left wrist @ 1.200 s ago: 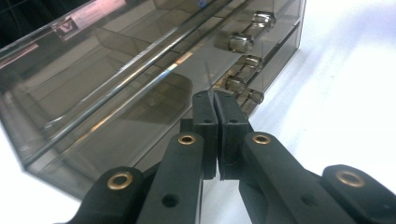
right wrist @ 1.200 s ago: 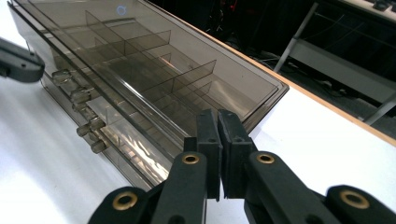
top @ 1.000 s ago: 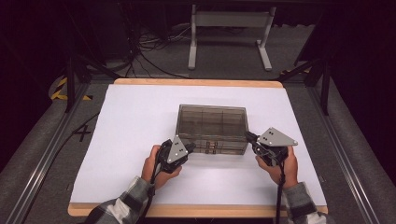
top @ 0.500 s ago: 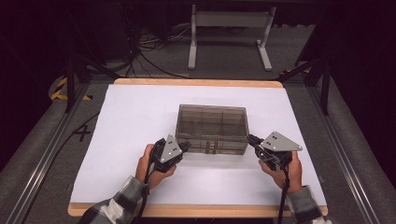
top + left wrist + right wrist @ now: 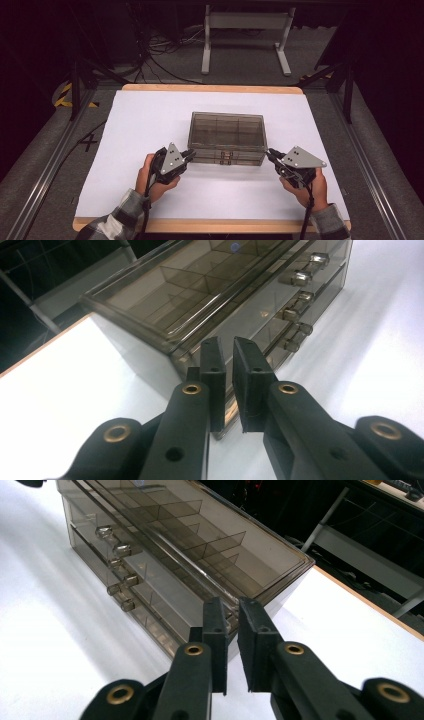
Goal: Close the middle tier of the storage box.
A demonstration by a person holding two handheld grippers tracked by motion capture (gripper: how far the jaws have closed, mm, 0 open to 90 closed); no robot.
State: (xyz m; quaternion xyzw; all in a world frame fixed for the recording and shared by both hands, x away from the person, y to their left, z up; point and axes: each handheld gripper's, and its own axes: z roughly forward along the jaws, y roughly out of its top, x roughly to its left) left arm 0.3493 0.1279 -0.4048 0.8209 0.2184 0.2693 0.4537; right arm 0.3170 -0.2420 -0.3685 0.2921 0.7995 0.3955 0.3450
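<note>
A smoky see-through drawer box [image 5: 227, 132] stands in the middle of the white table [image 5: 145, 120], its small drawer knobs [image 5: 299, 278] facing the person. My left gripper [image 5: 189, 154] points at the box's front left corner; my right gripper [image 5: 269, 153] points at the front right corner. In the left gripper view the jaws [image 5: 229, 347] stand a narrow gap apart, having just been opening, with nothing pinched between them and the box [image 5: 175, 295] just beyond. In the right gripper view the jaws [image 5: 231, 605] have likewise just been opening, with nothing between them before the box [image 5: 200, 540].
Metal rails run along the table's left [image 5: 55, 160] and right [image 5: 372, 170]. On the floor behind stand a grey desk frame [image 5: 245, 35] and loose cables [image 5: 155, 60]. Bare white tabletop lies on every side of the box.
The left hand has drawn a little to the left, away from the box's corner. The right hand has hardly moved.
</note>
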